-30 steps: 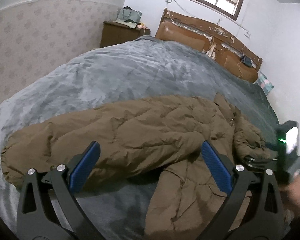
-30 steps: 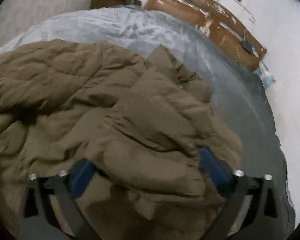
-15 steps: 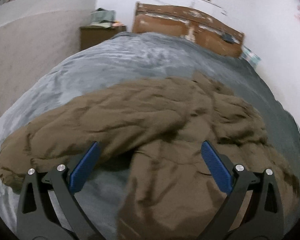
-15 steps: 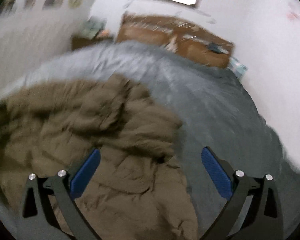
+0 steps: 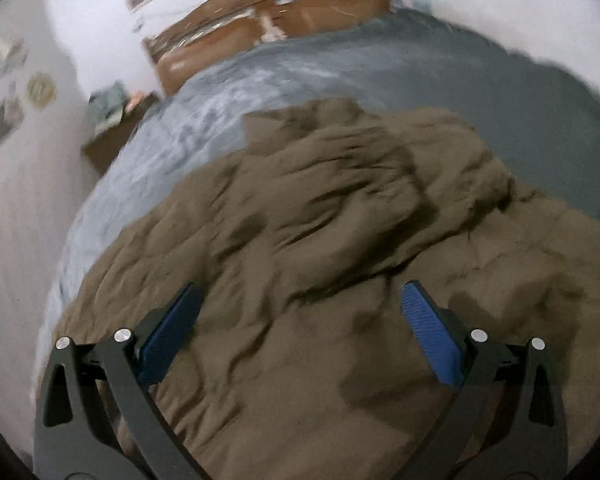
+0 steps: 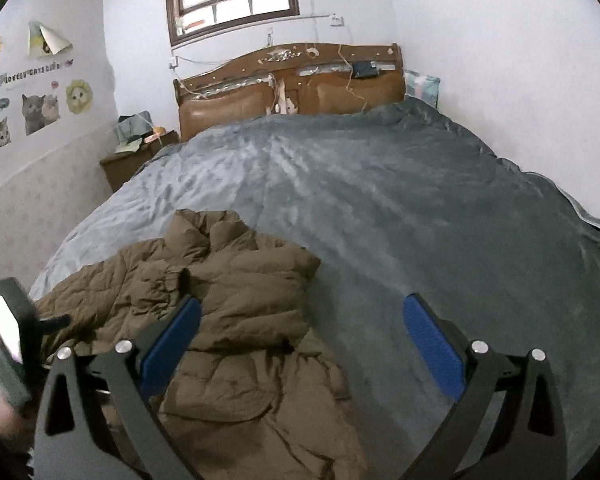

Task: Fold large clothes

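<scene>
A large brown quilted coat point(image 6: 228, 312) lies crumpled on the near left part of the bed; it fills most of the blurred left wrist view point(image 5: 320, 240). My left gripper point(image 5: 300, 320) is open and empty, close above the coat's bulk. My right gripper point(image 6: 300, 328) is open and empty, raised above the coat's right edge and the blanket. The left tool's body and screen point(image 6: 12, 332) show at the left edge of the right wrist view.
The bed is covered by a grey-blue blanket point(image 6: 380, 184), with a brown wooden headboard point(image 6: 288, 80) at the far end. A nightstand with clutter point(image 6: 136, 148) stands at the far left. White walls run close along the right side.
My right gripper let go of the coat fold it was pushed into and pulled up and back to the right. My left gripper swung over the coat, its view tilting.
</scene>
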`<move>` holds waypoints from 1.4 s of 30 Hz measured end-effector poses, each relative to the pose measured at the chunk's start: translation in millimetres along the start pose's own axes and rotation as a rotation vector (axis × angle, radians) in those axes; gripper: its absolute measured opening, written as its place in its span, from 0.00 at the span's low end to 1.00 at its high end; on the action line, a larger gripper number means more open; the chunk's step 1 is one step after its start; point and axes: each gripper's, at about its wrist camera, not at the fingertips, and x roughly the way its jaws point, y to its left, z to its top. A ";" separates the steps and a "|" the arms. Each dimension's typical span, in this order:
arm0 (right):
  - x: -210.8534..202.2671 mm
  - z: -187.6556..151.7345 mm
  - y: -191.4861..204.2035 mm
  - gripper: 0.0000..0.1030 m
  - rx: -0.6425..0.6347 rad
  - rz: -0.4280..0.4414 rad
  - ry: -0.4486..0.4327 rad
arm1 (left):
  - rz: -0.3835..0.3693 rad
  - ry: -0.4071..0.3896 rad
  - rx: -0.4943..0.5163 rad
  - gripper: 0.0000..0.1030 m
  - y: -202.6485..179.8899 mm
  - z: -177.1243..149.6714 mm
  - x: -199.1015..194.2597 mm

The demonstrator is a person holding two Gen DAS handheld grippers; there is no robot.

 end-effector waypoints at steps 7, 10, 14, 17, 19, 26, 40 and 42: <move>14.3 1.3 -28.5 0.98 0.144 0.031 0.040 | 0.036 0.046 0.117 0.36 -40.6 30.7 56.6; 16.4 0.0 -31.1 0.98 0.166 0.041 0.042 | 0.028 0.041 0.039 0.17 -16.1 37.7 64.5; 16.1 -0.8 -27.3 0.98 0.149 0.033 0.034 | 0.083 -0.011 -0.203 0.28 53.8 41.9 53.3; 18.1 -1.8 -23.1 0.98 0.143 0.045 0.040 | 0.238 0.059 -0.322 0.60 110.3 24.4 62.5; 19.6 -2.8 -19.4 0.98 0.128 0.051 0.046 | 0.267 0.123 -0.351 0.62 140.1 2.3 69.0; 20.3 -3.5 -9.9 0.98 0.099 0.046 0.050 | 0.270 0.129 -0.424 0.70 214.7 -91.2 21.4; 20.7 -16.1 10.1 0.98 0.063 0.062 0.088 | 0.337 0.243 -0.227 0.81 257.7 -229.7 -61.0; 20.3 -17.3 11.6 0.98 0.066 0.069 0.090 | 0.356 0.276 -0.203 0.83 264.3 -242.0 -56.1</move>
